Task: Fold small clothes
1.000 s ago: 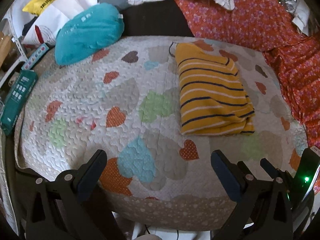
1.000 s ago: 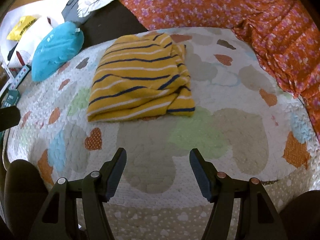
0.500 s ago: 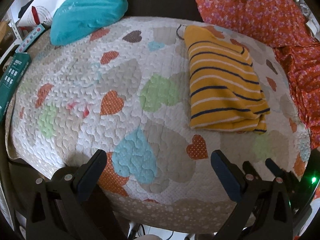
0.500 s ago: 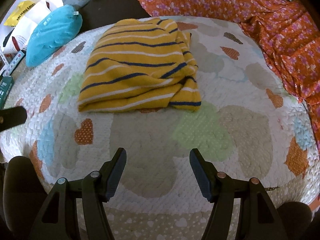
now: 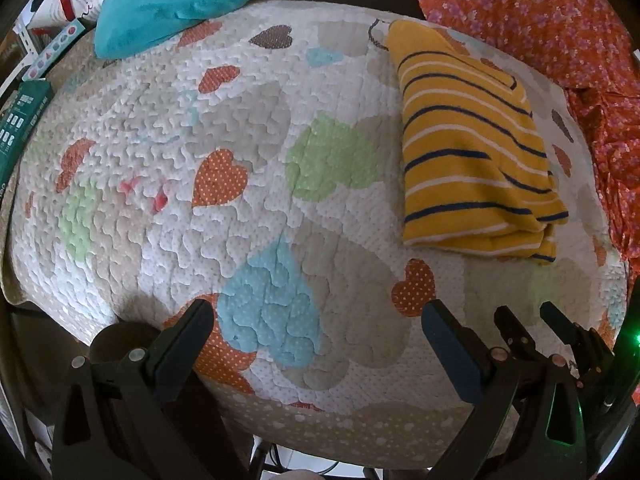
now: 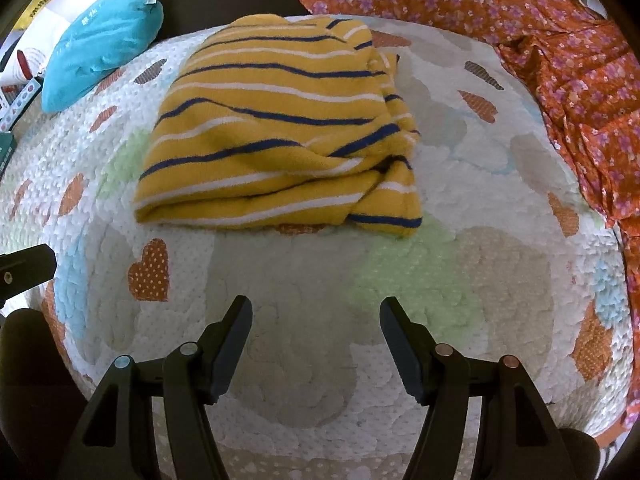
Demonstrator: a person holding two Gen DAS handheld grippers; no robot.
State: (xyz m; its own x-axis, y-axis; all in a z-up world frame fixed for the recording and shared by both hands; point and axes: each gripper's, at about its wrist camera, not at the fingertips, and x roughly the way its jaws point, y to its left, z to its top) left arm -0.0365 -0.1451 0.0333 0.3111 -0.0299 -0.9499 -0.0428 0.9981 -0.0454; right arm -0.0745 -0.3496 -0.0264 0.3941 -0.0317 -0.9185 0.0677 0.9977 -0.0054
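1. Striped shirt (image 6: 276, 132): a yellow knit with navy and white stripes, lying folded in several layers on the heart-print quilt (image 6: 420, 292). It fills the upper centre of the right wrist view and the upper right of the left wrist view (image 5: 472, 152).
2. Right gripper (image 6: 316, 316): jaws spread wide, empty, at the lower centre of its frame, above bare quilt and near the shirt's front edge without touching it.
3. Left gripper (image 5: 316, 320): jaws likewise wide apart and holding nothing, at the bottom of its frame, well apart from the shirt.
4. Fold quality: the left edge looks even; the lower right corner (image 6: 384, 208) is bunched, with a loose flap sticking out.
5. Handling (judgement): the knit appears soft, light and limp, so it should sag and slide layer over layer when lifted. A pinch through all layers at a corner or along the stacked front edge would likely hold best; a single top layer would peel open.
6. Surroundings: a teal cushion (image 5: 172, 0) at upper left, orange floral cloth (image 6: 500, 12) at upper right.
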